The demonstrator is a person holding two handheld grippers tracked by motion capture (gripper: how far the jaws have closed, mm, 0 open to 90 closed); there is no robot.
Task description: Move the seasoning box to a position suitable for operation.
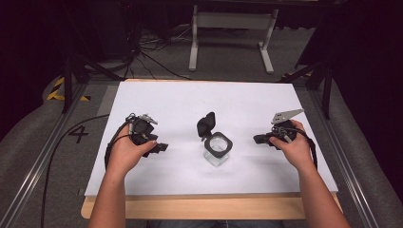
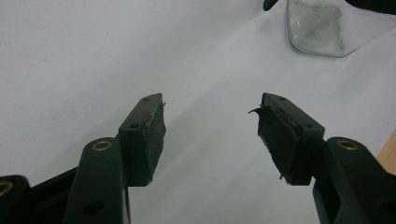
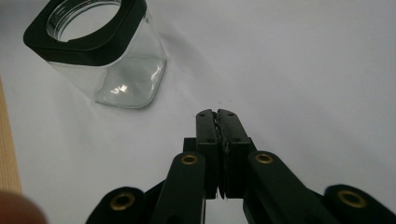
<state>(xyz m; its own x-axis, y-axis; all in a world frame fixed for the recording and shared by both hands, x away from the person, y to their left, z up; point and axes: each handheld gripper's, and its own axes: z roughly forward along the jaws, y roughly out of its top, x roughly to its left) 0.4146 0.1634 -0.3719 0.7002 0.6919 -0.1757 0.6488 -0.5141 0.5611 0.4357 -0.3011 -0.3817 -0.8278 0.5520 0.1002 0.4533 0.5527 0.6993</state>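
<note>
Tongs are resting on either side of a jar (image 1: 218, 149) on the white tabletop (image 1: 180, 102) in the high view: left tongs (image 1: 159, 147) and right tongs (image 1: 259, 139) both lying apart from it, its black lid (image 1: 206, 125) flipped up. Left gripper view: jaws are standing spread, nothing between them, the jar's (image 2: 314, 28) glass base sitting ahead. Right gripper view: jaws are pressing together, clenched on nothing, the jar (image 3: 95, 51) sitting ahead to the left.

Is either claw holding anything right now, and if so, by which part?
Nothing is held. The left claw stands open over bare white table, and the right claw is shut on nothing. The glass jar stands untouched between them, its lid flipped open.
</note>
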